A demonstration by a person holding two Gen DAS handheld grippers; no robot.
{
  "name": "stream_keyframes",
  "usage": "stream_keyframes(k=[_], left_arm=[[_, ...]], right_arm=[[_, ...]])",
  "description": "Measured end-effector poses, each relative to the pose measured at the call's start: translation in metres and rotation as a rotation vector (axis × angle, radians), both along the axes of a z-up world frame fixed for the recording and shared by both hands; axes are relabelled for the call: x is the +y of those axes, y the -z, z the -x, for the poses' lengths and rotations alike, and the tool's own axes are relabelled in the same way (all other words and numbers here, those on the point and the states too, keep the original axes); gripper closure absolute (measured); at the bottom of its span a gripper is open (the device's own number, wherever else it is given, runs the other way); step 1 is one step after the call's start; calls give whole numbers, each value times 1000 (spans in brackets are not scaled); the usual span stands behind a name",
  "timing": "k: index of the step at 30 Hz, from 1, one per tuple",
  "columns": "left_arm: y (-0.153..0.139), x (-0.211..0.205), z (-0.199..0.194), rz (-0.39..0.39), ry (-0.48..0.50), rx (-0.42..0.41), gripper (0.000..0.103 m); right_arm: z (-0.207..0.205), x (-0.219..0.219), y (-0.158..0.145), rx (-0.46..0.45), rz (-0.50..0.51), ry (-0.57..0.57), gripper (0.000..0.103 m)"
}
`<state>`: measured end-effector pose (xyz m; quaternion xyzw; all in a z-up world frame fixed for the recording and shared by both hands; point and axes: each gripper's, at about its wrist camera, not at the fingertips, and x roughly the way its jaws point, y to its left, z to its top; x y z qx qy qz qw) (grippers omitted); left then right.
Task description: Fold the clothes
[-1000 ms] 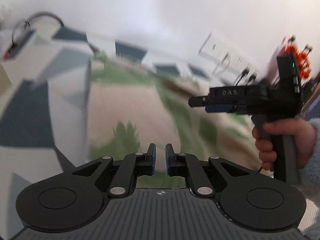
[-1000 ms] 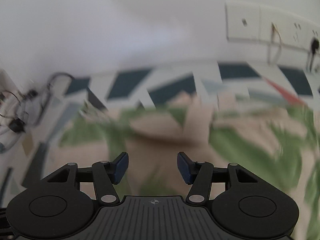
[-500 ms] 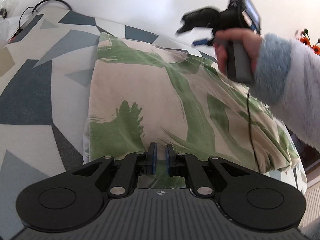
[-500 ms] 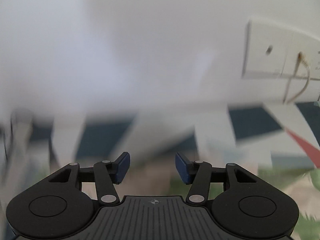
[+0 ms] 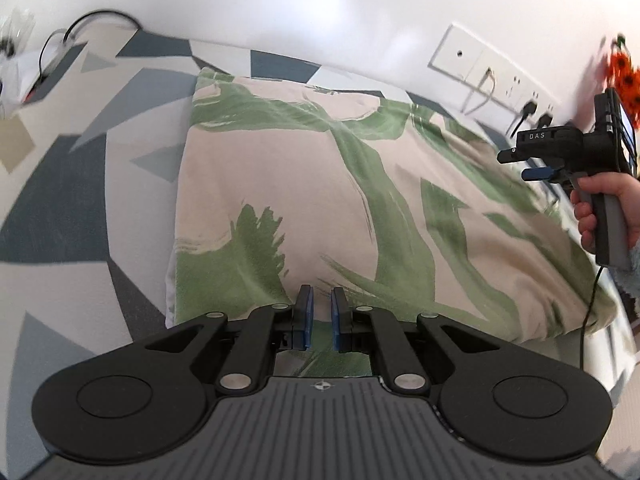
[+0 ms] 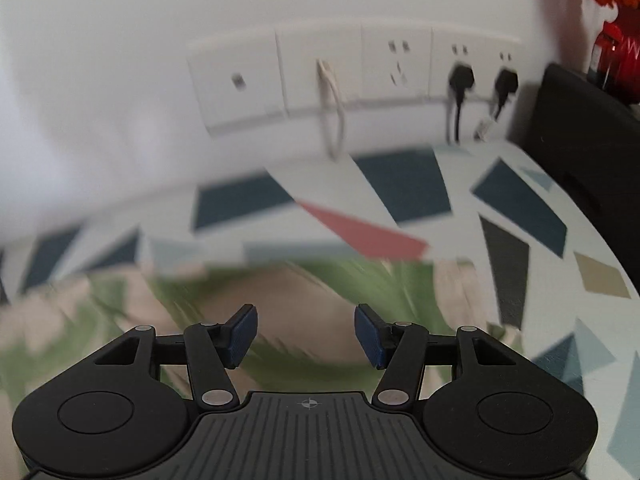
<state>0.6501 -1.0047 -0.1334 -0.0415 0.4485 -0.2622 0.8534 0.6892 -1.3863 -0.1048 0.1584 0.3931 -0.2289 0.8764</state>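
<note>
**Cloth spread for folding, near edge pinched**

Cloth (image 5: 304,184) in beige with green leaf print is laid out on a patterned bedcover (image 5: 60,208), reaching from 6 o'clock in the left wrist view up toward 12 and out to 3. In the right wrist view the same cloth (image 6: 280,292) is blurred and fills the lower half, from 9 round to 4.

The left gripper (image 5: 319,322) is seen nearly pressed together at 6 o'clock, with a strip of the cloth's near edge showing between its pads; it is judged to be pinching that edge, though pad contact cannot be confirmed. The right gripper (image 6: 306,336) is held half spread with nothing between its jaws, above the cloth and not touching it. In the left wrist view it (image 5: 516,164) is seen at 3 o'clock, gripped by a hand (image 5: 604,208), over the cloth's right part.

The cloth is judged light, soft and limp: it will drape and sag from any held point, and a single layer may slip from a shallow pinch. Corners or a hem are the best places for a hold, taken deep enough to catch the whole thickness; the far right corner near 4 o'clock looks free.

The long axis is judged to run from 9 toward 4 in the left wrist view, with the shorter span from 6 to 12. The left edge lies straight; the right side is rumpled.
</note>
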Motion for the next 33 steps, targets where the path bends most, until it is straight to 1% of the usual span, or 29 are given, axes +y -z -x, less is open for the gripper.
stream_keyframes(k=[2,4,5,7,9,10,12,14,16,17,18,19,20,21,23,24,25,27,29,30,31,33], left_arm=[[-1,-4,-2,-21,-2,2,93],[-2,-6,-4,-27,-10,16,93],[-3,-6,-5,-31,-12,23,93],[-4,-8,-6,-43,-15,31,93],[-6,-11,-6,-63,-17,32,93],[-7,-13,-5,-75,-17,27,93],[-7,-15,-4,-81,-25,20,93],[-7,-14,-3,-74,-40,17,93],[-6,-11,-3,-52,-62,26,93],[-6,-11,-3,-49,-69,28,93],[-6,-11,-2,-46,-75,28,92],[-7,-12,-1,-48,-80,25,92],[-7,-12,-1,-50,-85,21,92],[-7,-13,0,-53,-89,17,92],[-7,-14,1,-57,-94,13,92],[-7,-14,2,-59,-96,11,92],[-7,-15,2,-58,-99,11,92],[-8,-14,2,-56,-101,10,92],[-8,-14,2,-57,-101,8,92],[-8,-15,2,-57,-101,7,92],[-8,-15,2,-57,-102,6,92],[-8,-15,3,-58,-103,5,92]], right_arm=[[-7,-1,9,9,-10,-19,50],[-29,3,18,35,20,-56,49],[-40,6,22,49,36,-74,43],[-61,9,30,68,66,-95,41],[-79,0,27,20,86,32,45],[-80,-3,21,-26,60,62,51],[-82,-7,10,-112,9,104,51],[-79,2,0,-151,-44,-25,51],[-79,22,-3,-135,-50,-253,53],[-79,33,-3,-118,-43,-372,58],[-81,41,-2,-107,-19,-454,61],[-84,46,-1,-109,-6,-492,66],[-86,51,0,-110,8,-530,67],[-90,55,2,-111,11,-563,69],[-99,54,8,-104,-63,-585,85],[-102,54,11,-89,-89,-593,86],[-103,56,13,-78,-96,-603,86],[-102,59,16,-72,-76,-620,83],[-103,62,18,-63,-56,-619,70],[-103,62,20,-58,-56,-619,68],[-103,62,22,-53,-55,-619,69],[-104,62,24,-43,-61,-625,85]])
